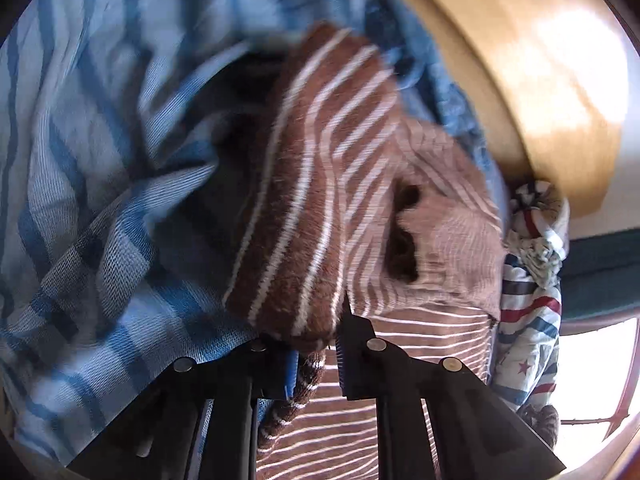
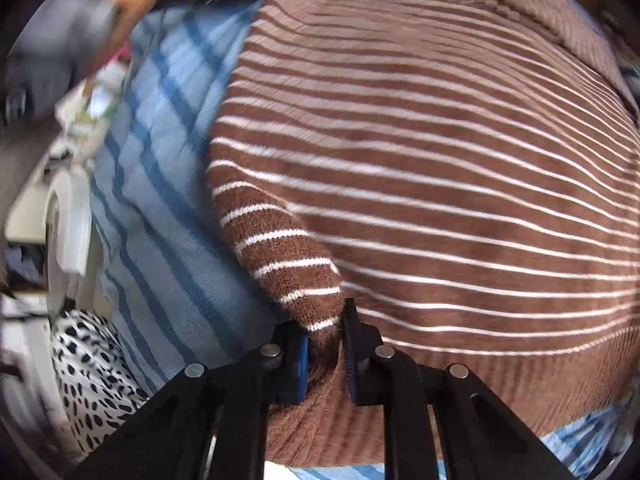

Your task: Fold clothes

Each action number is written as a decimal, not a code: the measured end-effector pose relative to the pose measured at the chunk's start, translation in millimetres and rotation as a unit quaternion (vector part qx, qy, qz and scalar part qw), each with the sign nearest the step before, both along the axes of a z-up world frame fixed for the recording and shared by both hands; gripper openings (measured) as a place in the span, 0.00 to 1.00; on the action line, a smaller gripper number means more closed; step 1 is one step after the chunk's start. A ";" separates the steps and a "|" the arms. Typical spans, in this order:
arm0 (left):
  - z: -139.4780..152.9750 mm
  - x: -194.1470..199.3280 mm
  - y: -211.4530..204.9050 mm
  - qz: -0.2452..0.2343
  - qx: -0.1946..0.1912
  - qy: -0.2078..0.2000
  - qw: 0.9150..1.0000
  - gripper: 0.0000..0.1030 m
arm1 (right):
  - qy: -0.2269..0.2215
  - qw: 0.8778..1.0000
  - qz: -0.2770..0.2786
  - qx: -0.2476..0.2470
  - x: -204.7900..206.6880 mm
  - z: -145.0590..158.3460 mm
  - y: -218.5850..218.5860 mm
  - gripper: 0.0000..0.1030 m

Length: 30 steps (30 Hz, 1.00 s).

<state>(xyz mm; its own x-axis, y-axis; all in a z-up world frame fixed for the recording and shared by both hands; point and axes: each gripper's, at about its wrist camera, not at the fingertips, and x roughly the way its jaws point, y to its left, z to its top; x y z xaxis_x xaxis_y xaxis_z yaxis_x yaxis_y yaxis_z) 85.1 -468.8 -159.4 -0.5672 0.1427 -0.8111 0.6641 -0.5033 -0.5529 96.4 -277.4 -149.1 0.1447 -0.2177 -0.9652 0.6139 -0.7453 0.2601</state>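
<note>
Between both tongs (image 2: 325, 354) — striped sweater (image 2: 440, 184)

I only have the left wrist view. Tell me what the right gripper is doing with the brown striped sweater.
Observer: The right gripper is shut on a rolled part of the brown striped sweater.
Operator: Report what lies under the sweater on that side.
Observer: A blue plaid cloth, showing left of the sweater and below it.
Operator: Name anything else near it.
Observer: A black-and-white spotted garment sits at the lower left, beside the cloth.
</note>
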 end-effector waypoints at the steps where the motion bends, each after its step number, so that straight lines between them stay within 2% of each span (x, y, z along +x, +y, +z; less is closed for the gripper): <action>1: 12.0 -4.5 7.1 -0.010 -0.011 0.009 1.000 0.14 | 0.002 1.000 -0.015 -0.007 -7.3 3.7 8.1 0.15; 2: 23.4 -11.0 15.0 -0.020 -0.024 0.009 0.999 0.14 | 0.005 0.999 -0.030 -0.013 -14.7 7.4 16.2 0.15; 4: 36.8 -29.0 32.1 -0.040 -0.057 -0.022 0.997 0.14 | 0.009 0.998 -0.059 -0.027 -29.4 14.8 32.5 0.15; 7: 41.0 -54.7 55.2 -0.058 -0.107 -0.116 0.986 0.14 | 0.016 0.993 -0.104 -0.047 -51.4 25.9 56.8 0.15; 9: 38.3 -64.9 61.2 -0.046 -0.109 -0.159 0.980 0.14 | 0.000 0.990 -0.130 -0.063 -63.6 21.6 71.0 0.15; 11: 37.6 -70.1 62.4 -0.024 -0.104 -0.180 0.978 0.17 | -0.016 0.985 -0.155 -0.078 -75.7 17.2 85.1 0.15; 14: 40.9 -81.2 73.5 -0.044 -0.134 -0.209 0.968 0.20 | -0.031 0.984 -0.158 -0.078 -76.1 6.5 85.1 0.15; 16: 38.7 -82.2 75.2 -0.057 -0.129 -0.211 0.967 0.25 | -0.041 0.984 -0.154 -0.077 -80.8 -3.2 84.8 0.15; 18: 32.3 -73.9 65.1 -0.048 -0.080 -0.184 0.978 0.37 | -0.045 0.985 -0.151 -0.075 -79.7 -9.3 82.0 0.15; 20: 29.4 -61.5 53.5 -0.030 -0.031 -0.143 0.989 0.55 | -0.049 0.984 -0.152 -0.077 -74.2 -16.9 82.3 0.15; 22: 30.6 -53.6 46.2 -0.024 -0.008 -0.115 0.993 0.59 | -0.051 0.983 -0.155 -0.080 -76.6 -17.3 82.9 0.15; 25: 33.6 -50.6 38.8 -0.032 -0.002 -0.102 0.994 0.59 | -0.051 0.984 -0.154 -0.076 -77.9 -15.5 83.2 0.16; 28: 30.6 -50.7 38.3 -0.021 -0.012 -0.115 0.993 0.59 | -0.044 0.985 -0.150 -0.072 -78.1 -11.2 81.2 0.16; 30: 28.4 -46.7 34.8 0.003 -0.031 -0.127 0.991 0.27 | -0.036 0.986 -0.145 -0.072 -75.2 -13.4 78.3 0.16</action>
